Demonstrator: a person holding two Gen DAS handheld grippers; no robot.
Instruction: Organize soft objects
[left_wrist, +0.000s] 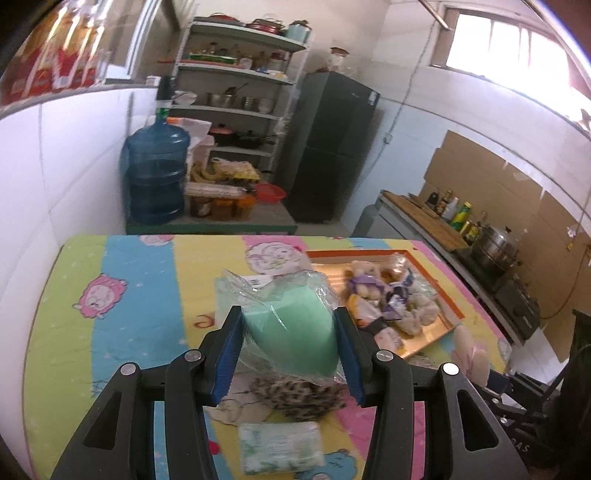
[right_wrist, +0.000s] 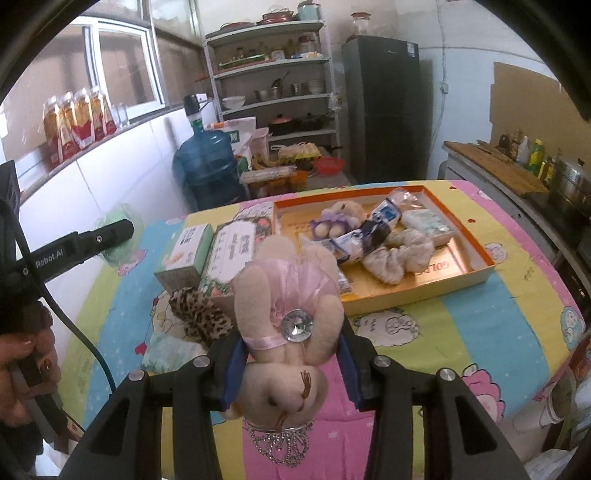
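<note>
Inside, orange tray (right_wrist: 476, 273) holding plush doll (right_wrist: 338, 218), cream scrunchie (right_wrist: 397, 254), perhaps tissues (right_wrist: 426, 221)

**Daylight Fills a Tiled Kitchen**

White-tiled walls (left_wrist: 74, 166) enclose a crowded metal shelf rack (left_wrist: 240, 85), a dark refrigerator (left_wrist: 332, 147) and a blue water jug (left_wrist: 155, 173). Sun streams through a high window (left_wrist: 509, 40); cardboard (left_wrist: 491, 184) lines the counter (left_wrist: 424, 218) wall.

You can read "Robot.AI" in white on your left gripper (right_wrist: 114, 230) handle, partial gold letters "GOL" upside down on the orange tray (right_wrist: 476, 254) floor, box labels too blurred.
</note>
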